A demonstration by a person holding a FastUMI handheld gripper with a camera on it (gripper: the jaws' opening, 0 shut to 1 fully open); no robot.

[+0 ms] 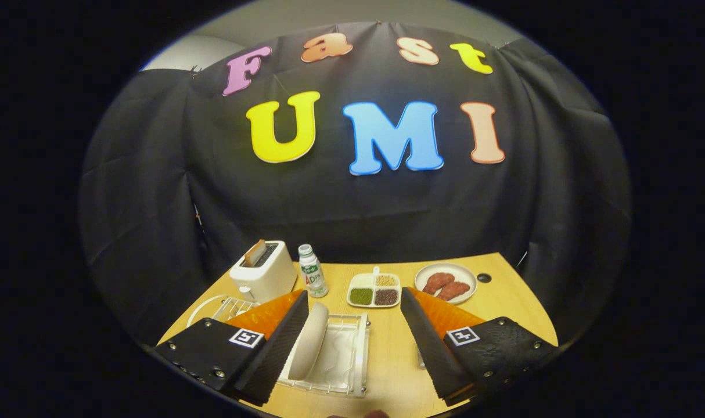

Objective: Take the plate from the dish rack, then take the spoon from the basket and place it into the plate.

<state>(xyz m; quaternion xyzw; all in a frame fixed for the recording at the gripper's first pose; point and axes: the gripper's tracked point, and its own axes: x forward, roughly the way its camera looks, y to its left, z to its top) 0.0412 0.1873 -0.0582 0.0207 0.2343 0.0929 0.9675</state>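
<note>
Gripper view: gripper [352, 325] fingers spread wide, nothing pinched; left finger [274, 354] & right finger [431, 348] well apart, angled down over the wooden table [396, 360].

Plate [309, 341] stands on edge in the dish rack [352, 348], tilted a bit, just beside the left finger's inner face; can't tell if touching; right finger clear of it. Rack is a white wire/clear tray affair, sits between the fingers, nearer the left one. Some clear item lying in the rack tray beside the plate, too faint to ID.

Basket [227, 306]: white wire thing w/ round rim, partly hidden behind the left finger; spoon not discernible there.

Beyond the fingers, along the table's far side: white toaster [263, 271] w/ a slice of bread [255, 252] sticking up from the slot; small bottle [312, 271] w/ green label upright just beside the toaster; white 4-compartment dish [374, 290] w/ green, dark & pale fillings, ahead between the fingertips; round dish [446, 281] w/ reddish-brown pieces further toward the right finger's side; dark round hole [484, 278] in the tabletop next to that dish.

Black cloth wall [155, 232] behind the table.
</note>
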